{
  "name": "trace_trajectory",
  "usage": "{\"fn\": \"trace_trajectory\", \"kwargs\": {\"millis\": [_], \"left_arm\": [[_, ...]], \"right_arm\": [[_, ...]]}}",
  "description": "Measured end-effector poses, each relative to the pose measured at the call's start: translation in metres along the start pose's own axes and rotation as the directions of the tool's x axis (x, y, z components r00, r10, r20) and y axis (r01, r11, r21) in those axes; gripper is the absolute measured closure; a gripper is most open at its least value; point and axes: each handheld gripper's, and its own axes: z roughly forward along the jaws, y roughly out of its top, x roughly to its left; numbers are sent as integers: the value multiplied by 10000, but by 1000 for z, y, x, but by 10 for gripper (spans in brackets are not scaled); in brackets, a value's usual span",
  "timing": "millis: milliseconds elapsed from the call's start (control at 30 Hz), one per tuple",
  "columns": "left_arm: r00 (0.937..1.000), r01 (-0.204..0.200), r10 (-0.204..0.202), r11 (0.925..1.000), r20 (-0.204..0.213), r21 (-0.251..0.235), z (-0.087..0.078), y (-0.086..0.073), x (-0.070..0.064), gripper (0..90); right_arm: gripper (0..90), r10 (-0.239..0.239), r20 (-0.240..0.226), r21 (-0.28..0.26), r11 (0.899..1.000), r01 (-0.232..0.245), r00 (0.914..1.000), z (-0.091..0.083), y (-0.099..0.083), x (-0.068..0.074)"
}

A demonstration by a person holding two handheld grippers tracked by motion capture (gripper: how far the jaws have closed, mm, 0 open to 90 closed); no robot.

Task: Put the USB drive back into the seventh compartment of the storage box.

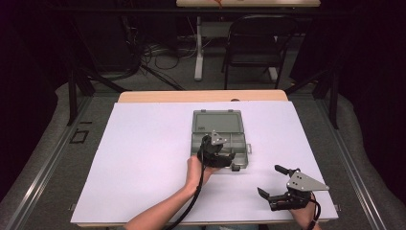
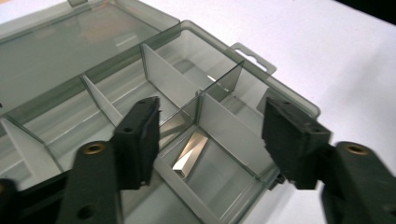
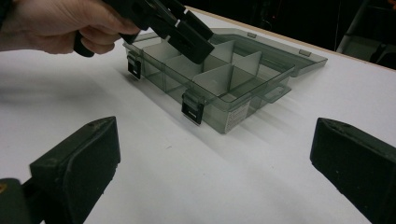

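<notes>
A smoky-grey plastic compartment box (image 1: 230,140) lies open in the middle of the table, its lid (image 1: 218,120) folded flat on the far side. My left gripper (image 1: 221,152) hovers over the box's near compartments, open with nothing between its fingers. In the left gripper view, a small shiny metal strip (image 2: 190,156) lies on the floor of one compartment, below and between the jaws of the left gripper (image 2: 210,140). My right gripper (image 1: 272,181) rests at the front right, wide open and apart from the box. From the right gripper (image 3: 210,158) I see the box (image 3: 243,88) and the left gripper (image 3: 182,28).
A white sheet (image 1: 143,158) covers the table, with a wooden edge at the far side. Two black latches (image 3: 192,111) hang on the box's near wall. A dark folding chair (image 1: 258,43) and floor cables lie beyond the table.
</notes>
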Motion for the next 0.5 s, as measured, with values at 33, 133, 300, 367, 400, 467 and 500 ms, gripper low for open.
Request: {"fn": "trace_trajectory", "kwargs": {"millis": [33, 133, 300, 367, 400, 467, 500], "left_arm": [[9999, -69, 69, 10000, 82, -15, -3, 0, 1, 287], [9992, -306, 310, 9994, 252, -132, -14, 0, 3, 167], [9966, -707, 718, 9971, 416, -269, -34, -3, 6, 110], [9960, -800, 810, 9964, 389, -281, -41, -6, 8, 59], [9959, -802, 813, 9964, 391, -287, -45, -8, 9, 59], [9959, -836, 846, 9960, 332, -302, -51, -10, 11, 41], [9956, -885, 893, 9957, 297, -286, -53, -12, 12, 33]], "right_arm": [[11, 1, 5, -3, 10000, -1, 10000, 0, 0, 0], [11, -19, 17, -25, 10000, 20, 10000, 0, 0, 0], [11, -4, 12, -25, 10000, 4, 10000, 0, 0, 1], [11, -3, 25, -53, 10000, 3, 10000, 0, 0, 1], [11, -3, 25, -53, 10000, 3, 10000, 0, 0, 1], [11, -10, 25, -54, 10000, 10, 10000, 0, 0, 1], [10, -11, 24, -85, 10000, 11, 10000, 0, 0, 1]]}}
